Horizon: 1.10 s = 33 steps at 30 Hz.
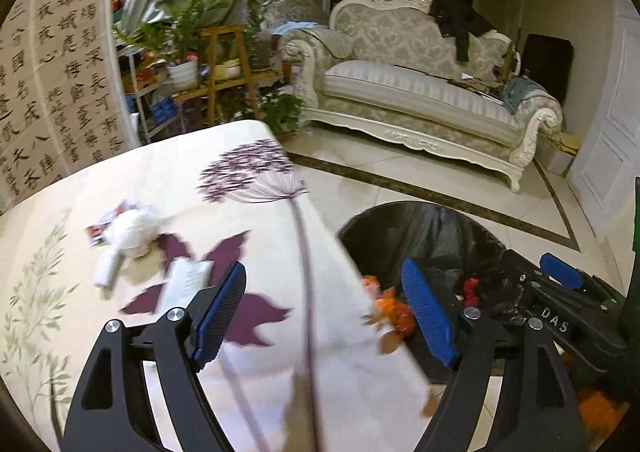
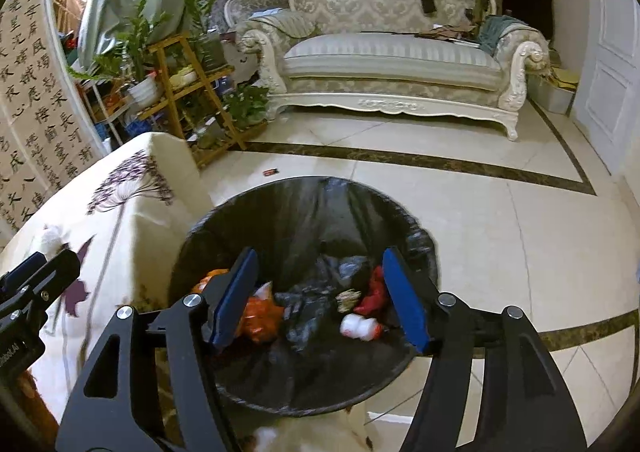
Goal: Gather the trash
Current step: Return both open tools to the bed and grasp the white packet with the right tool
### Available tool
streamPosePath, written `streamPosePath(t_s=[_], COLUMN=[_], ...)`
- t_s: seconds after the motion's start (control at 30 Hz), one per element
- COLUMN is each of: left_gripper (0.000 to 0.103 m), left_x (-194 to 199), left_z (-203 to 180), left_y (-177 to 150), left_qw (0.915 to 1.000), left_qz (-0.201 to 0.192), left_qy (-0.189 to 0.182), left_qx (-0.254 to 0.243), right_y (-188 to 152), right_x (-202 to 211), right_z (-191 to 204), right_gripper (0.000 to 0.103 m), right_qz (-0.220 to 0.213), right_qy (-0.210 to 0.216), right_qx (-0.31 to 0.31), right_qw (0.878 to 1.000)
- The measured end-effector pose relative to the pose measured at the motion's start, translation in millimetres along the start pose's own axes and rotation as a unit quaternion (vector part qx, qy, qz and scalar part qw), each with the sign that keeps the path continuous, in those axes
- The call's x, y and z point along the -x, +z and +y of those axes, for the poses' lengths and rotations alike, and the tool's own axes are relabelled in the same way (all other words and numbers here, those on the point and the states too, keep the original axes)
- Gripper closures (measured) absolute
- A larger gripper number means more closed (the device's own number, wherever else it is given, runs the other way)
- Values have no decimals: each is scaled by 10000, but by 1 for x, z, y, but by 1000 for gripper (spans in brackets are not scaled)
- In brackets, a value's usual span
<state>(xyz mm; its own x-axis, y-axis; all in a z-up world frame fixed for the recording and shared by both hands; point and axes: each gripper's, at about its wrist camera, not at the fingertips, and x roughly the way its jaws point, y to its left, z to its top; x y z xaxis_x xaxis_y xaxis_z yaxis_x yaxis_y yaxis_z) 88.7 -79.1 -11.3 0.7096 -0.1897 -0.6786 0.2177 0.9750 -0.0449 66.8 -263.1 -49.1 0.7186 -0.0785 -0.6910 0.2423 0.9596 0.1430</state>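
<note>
My left gripper (image 1: 324,288) is open with nothing between its blue pads, above the right edge of the table with the floral cloth (image 1: 256,244). On the cloth lie a crumpled white tissue (image 1: 134,230), a small white bottle (image 1: 106,272), a white printed packet (image 1: 186,280) and a red wrapper (image 1: 100,228). My right gripper (image 2: 318,284) is open and empty over the black-lined trash bin (image 2: 280,207). Inside the bin lie orange wrappers (image 2: 262,318), a red wrapper (image 2: 374,292), a small white bottle (image 2: 360,328) and a dark crumpled bag (image 2: 308,304). The right gripper (image 1: 560,276) also shows beside the bin (image 1: 420,228) in the left wrist view.
A cream sofa (image 2: 392,51) stands across the tiled floor. A wooden plant stand (image 2: 188,87) with potted plants is behind the table. A calligraphy screen (image 1: 52,91) runs along the left. A small dark object (image 2: 270,172) lies on the floor beyond the bin.
</note>
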Motion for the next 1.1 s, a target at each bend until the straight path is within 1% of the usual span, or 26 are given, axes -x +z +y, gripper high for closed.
streamPosePath(t_s=[0.1,0.33,0.6,0.8,0.97,1.1], left_gripper=[25,25,25,25,25,25], left_x=[10,29,48,60,67,70], left_z=[20,75,146,185,210,224], left_y=[-5,-21,-43,-58,-65,-71], left_qw=[9998,9968,9884,9813,9767,9742], left_qz=[-23,-35,27,26,20,19], left_qy=[165,687,1204,1436,1550,1587], left_qx=[93,401,926,1279,1484,1607], right_y=[-2,-8,-17,-27,-33,-38], right_x=[4,12,17,17,4,-8], right_z=[21,72,144,193,225,242], right_gripper=[39,39,39,38,38,38], right_qz=[20,77,226,397,668,891], right_qy=[149,547,1037,1306,1310,1207], right_qx=[123,469,927,1240,1380,1457], right_qw=[9998,9974,9900,9829,9795,9779])
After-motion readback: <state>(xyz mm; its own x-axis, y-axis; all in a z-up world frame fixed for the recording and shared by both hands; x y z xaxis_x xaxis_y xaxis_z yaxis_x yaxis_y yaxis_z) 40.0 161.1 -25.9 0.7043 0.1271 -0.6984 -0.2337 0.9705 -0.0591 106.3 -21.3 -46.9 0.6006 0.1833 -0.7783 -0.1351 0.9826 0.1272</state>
